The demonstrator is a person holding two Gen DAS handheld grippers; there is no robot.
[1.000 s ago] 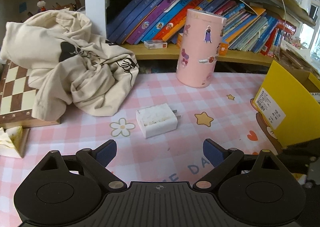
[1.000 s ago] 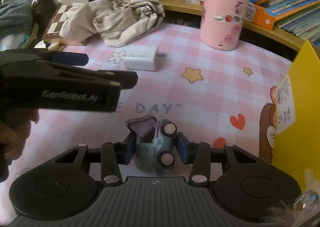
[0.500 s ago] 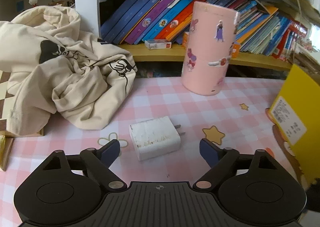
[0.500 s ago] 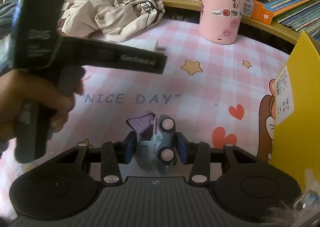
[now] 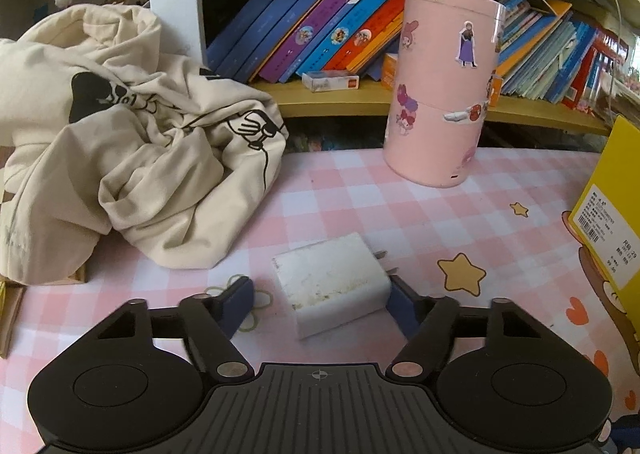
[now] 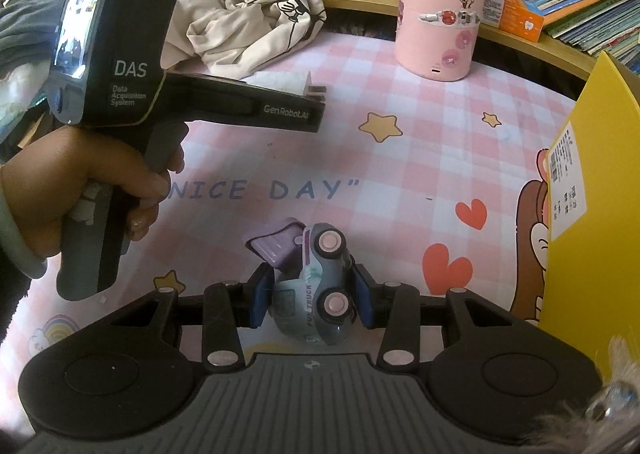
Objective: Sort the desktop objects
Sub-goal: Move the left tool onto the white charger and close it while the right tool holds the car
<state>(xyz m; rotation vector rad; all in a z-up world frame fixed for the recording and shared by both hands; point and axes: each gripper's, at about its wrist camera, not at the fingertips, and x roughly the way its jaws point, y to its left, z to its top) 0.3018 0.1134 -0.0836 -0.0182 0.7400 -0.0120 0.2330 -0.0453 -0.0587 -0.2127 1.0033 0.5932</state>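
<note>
Now the left claw (image 5: 320, 300) has just been closing around the white charger (image 5: 332, 286) on the counter (image 5: 400, 213) near the pink canister (image 5: 440, 93), pads not yet pressing, grasp seemingly imminent, while the right claw (image 6: 314, 296) grips the toy truck (image 6: 316, 294).

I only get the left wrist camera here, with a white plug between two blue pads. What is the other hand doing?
Observer: The right gripper is shut on a small toy truck, tipped so its wheels face the camera.
Operator: Is it over the table?
Observer: Yes, over the pink checked mat, just below the words NICE DAY.
Operator: And my side, from there?
Observer: A hand grips the left gripper's handle; its jaws have just been closing, the white charger between them, left pad not touching yet.
</note>
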